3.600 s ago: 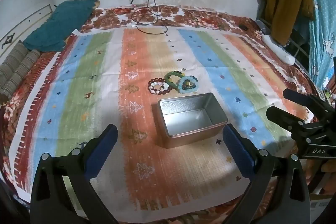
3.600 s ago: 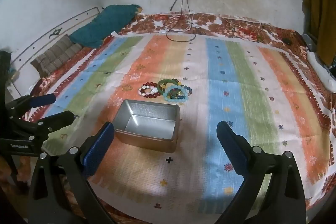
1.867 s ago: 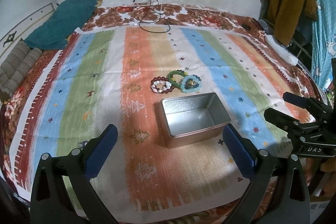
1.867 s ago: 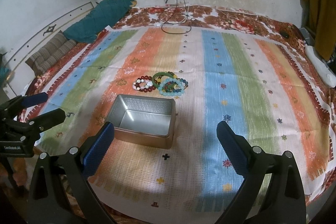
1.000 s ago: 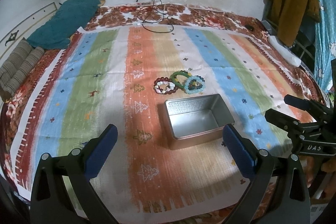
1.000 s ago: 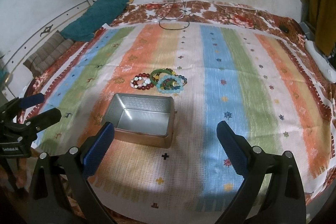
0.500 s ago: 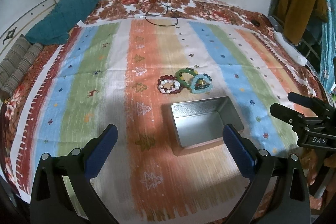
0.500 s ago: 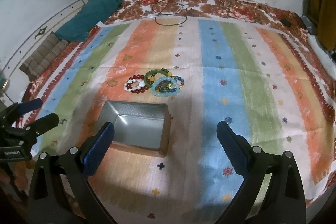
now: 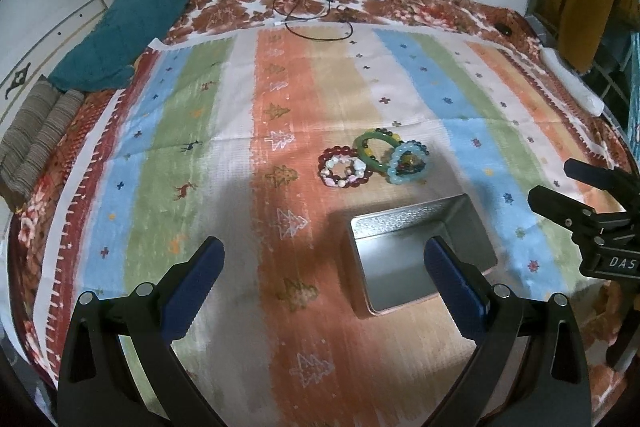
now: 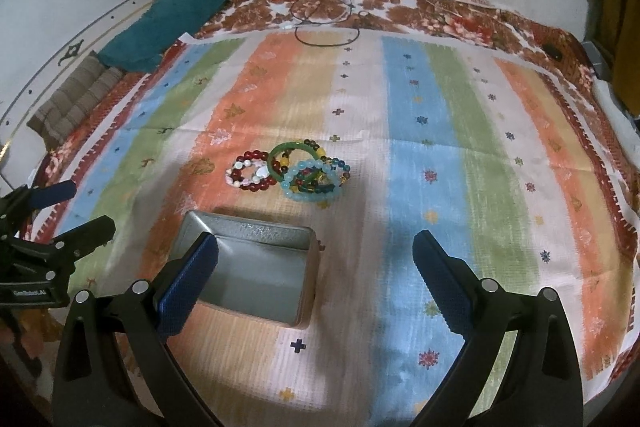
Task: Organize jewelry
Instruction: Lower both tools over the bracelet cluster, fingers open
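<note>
From the left wrist, my left gripper [image 9: 322, 263] gapes empty; bracelets [image 9: 372, 162] lie at twelve o'clock beyond the tin [image 9: 420, 259]. From the right wrist, my right gripper [image 10: 314, 259] hangs unclenched too (bracelets overlap, so I risk snagging two).

White "DAS" on the right tongs [image 9: 576, 193] body; left tongs' [image 10: 66, 209] label unreadable.
</note>
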Action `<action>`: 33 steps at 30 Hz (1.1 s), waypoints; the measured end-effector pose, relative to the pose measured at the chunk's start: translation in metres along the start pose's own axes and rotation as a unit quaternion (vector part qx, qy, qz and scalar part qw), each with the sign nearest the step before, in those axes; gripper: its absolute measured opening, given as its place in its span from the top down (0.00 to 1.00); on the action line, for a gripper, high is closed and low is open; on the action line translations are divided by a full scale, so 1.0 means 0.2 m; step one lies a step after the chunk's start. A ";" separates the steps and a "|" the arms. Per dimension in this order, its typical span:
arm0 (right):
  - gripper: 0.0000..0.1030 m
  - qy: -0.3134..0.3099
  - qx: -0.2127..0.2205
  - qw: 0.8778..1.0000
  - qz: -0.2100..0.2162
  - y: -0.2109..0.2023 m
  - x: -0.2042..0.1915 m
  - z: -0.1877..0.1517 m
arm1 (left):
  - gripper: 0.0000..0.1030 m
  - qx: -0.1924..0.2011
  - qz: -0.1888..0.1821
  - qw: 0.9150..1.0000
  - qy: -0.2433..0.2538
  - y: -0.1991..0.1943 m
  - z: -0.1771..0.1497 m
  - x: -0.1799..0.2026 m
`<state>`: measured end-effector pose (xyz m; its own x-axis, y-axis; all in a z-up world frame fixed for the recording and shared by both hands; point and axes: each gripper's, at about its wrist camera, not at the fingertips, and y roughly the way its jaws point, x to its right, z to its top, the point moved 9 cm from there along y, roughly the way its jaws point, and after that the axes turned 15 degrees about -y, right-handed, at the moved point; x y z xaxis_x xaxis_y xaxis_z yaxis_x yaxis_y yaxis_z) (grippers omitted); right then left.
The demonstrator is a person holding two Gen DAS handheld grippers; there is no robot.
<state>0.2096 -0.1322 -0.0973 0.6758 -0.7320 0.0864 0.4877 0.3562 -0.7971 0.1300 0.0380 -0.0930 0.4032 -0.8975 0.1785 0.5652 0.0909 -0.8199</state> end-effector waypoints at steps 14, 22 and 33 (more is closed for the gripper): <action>0.04 0.031 -0.028 0.999 -0.002 0.16 0.07 0.09 | 0.05 -0.027 0.024 0.999 0.021 0.17 0.07 0.02; 0.04 0.043 -0.046 0.998 0.001 0.26 0.09 0.12 | 0.06 -0.055 0.027 0.998 0.005 0.32 0.12 -0.01; 0.04 0.036 -0.069 0.997 0.003 0.41 0.10 0.18 | 0.10 -0.083 0.020 0.996 -0.006 0.49 0.16 -0.02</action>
<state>0.2821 -0.0965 -0.1401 0.6343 -0.7720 0.0420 0.4000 0.2813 -0.8723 0.2067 0.0633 -0.1559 0.4328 -0.8891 0.1491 0.4215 0.0534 -0.9052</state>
